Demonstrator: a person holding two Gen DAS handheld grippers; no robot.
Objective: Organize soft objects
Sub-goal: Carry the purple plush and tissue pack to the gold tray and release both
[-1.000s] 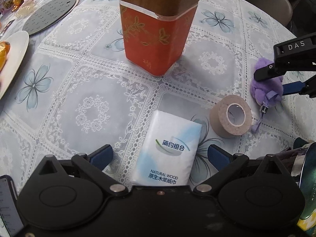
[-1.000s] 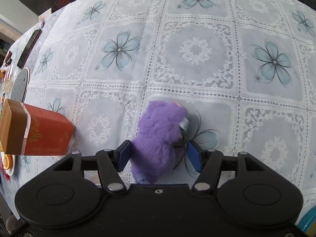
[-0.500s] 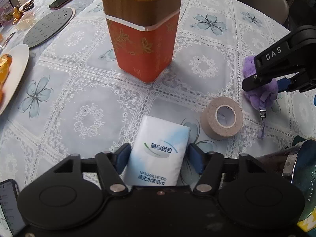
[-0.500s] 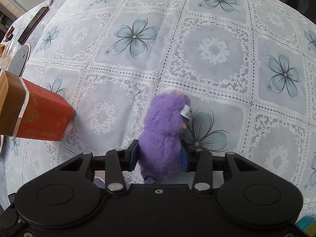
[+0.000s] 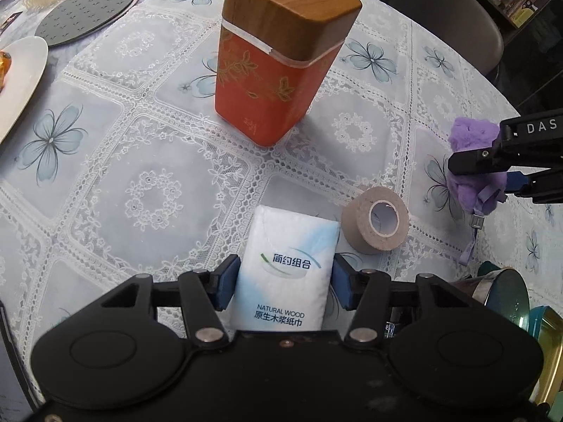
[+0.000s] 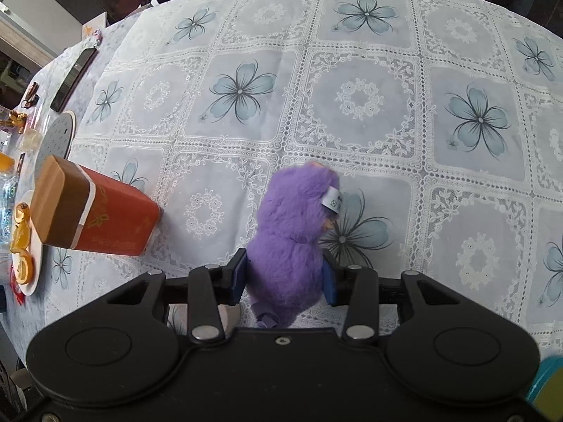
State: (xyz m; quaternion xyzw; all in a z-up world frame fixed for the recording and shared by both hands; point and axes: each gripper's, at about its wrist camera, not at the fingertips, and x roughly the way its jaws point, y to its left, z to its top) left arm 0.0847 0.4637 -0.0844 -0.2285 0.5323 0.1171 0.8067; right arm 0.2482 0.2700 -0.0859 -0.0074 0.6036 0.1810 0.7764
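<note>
Tissue pack (image 5: 286,263), white, clamped between the blue pads (image 5: 227,283) of the left gripper (image 5: 283,283), toward the near edge of the table (image 5: 105,161). Purple plush toy (image 6: 292,242) squeezed between the pads (image 6: 237,276) of the right gripper (image 6: 283,277), further toward the table's right edge; also seen from the left wrist view, pinched under the black fingers there, strap and clasp dangling.

Risks, judged from here:
- Slick wrapper, soft fill: likely to slide or buckle out of the left grip if tilted or swung quickly.
- Fur compressing under the right pads: hold on pile rather than body, so possible slip; dangling strap could snag the tape roll (image 5: 374,223) or the lace cloth.
- Tape roll just beside the pack's far right corner: easily knocked rolling toward the table edge by a sideways move.
- Orange canister (image 5: 281,59), tall with a wooden lid, toward the table's middle: could be tipped by a careless sweep.
- Both grippers near each other: collision possible if paths cross.

Count:
- Soft things held: two (one pack, one plush).
- Tape rolls: one.
- Canisters: one.
- Grey perforated mats (image 5: 86,12) at the far left edge: one.
- White plates (image 5: 21,81) at the left edge: one.
</note>
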